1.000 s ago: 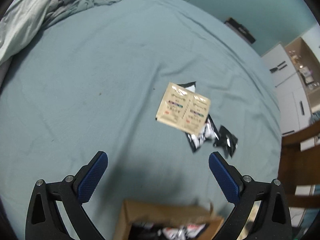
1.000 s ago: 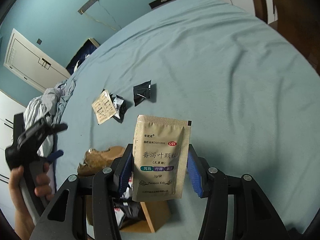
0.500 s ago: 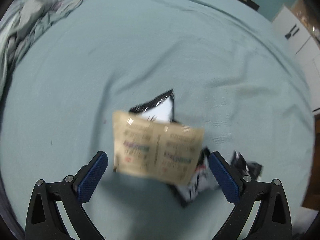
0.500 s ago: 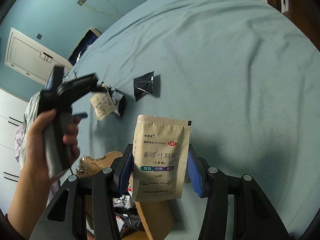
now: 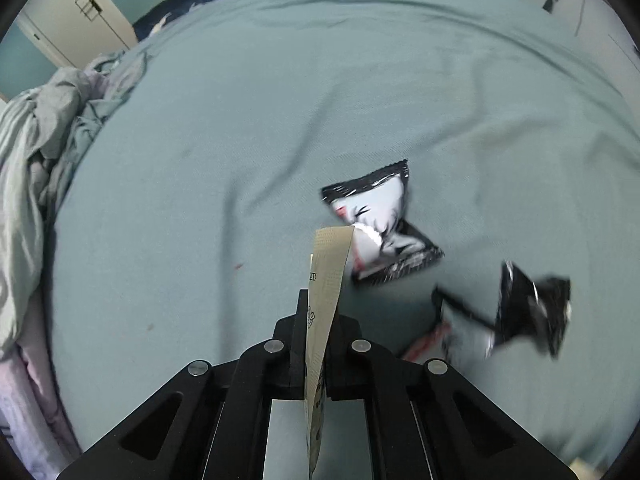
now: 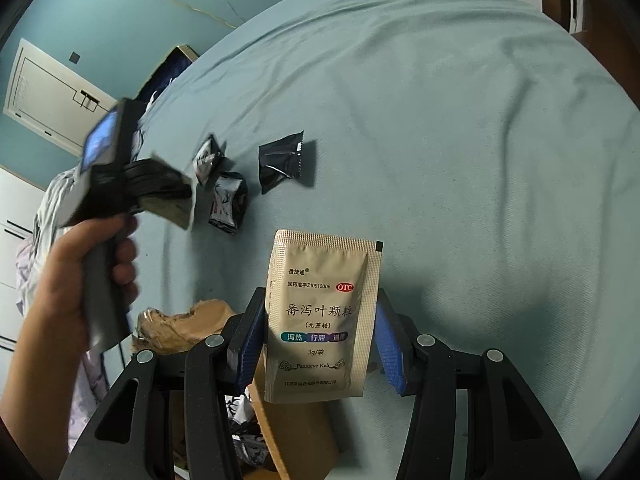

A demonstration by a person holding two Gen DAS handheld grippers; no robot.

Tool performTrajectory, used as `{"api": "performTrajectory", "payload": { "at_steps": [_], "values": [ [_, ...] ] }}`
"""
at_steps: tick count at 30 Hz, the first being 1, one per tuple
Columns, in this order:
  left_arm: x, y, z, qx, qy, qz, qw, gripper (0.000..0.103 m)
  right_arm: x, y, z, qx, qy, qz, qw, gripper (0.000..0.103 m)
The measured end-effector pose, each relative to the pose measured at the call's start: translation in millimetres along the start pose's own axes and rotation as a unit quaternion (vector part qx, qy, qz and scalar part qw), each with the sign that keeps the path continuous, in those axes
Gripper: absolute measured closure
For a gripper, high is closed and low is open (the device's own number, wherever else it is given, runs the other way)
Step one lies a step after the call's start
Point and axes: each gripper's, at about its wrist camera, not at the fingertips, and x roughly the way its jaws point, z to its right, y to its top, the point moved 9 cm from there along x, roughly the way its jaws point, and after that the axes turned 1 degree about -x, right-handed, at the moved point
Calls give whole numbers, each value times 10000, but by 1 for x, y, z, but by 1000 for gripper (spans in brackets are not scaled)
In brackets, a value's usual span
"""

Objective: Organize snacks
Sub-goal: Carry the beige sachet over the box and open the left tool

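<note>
Gripping tan sachet (image 5: pixel 326 280) edge-on, left gripper (image 5: pixel 316 316) clamped; right gripper (image 6: pixel 320 344) pinching beige sachet (image 6: pixel 322 316) upright.

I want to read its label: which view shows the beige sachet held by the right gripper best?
The right wrist view: the beige sachet faces the camera flat between the right gripper fingers, print legible. The left wrist view does not show it; there the left gripper holds a different tan packet edge-on.
</note>
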Motion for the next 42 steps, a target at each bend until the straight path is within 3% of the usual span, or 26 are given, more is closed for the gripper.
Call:
{"api": "performTrajectory", "payload": {
  "at_steps": [5,13,20,24,29,32,34,35,37,39,42],
  "values": [
    [-42,-35,-18,-77,-212,182,9996,99,-6,-2,-3,-137,-248,193,9994,54],
    [-122,-103,-31,-190,-1020,475,9935,99,-19,-12,-6,-128,-289,330,9990,54],
    [-159,-153,-38,-50,-1505,628,9866,99,-35,-25,-1,-34,-378,369,9986,54],
    [-166,-181,-42,172,-1476,781,9858,99,-43,-28,-2,-8,-309,444,9985,54],
    [-167,-199,-31,620,-1297,1298,9811,99,-48,-34,-9,-221,-268,517,9981,54],
    [-155,-207,-19,835,-1206,1353,9799,90,-48,-40,-15,-376,-108,460,9982,54],
    [-147,-211,-10,1161,-1065,1257,9795,60,-48,-47,-25,-513,32,386,9979,54],
    [-147,-212,-10,1226,-1019,1272,9790,51,-48,-50,-29,-599,22,378,9975,54],
    [-151,-209,-19,1111,-872,1434,9795,23,-48,-54,-34,-797,-38,385,9961,54],
    [-157,-205,-31,867,-847,1538,9806,17,-49,-57,-41,-995,-43,394,9942,54],
    [-162,-200,-53,490,-769,1663,9819,17,-48,-61,-54,-1247,24,402,9914,54]
  ]
}}
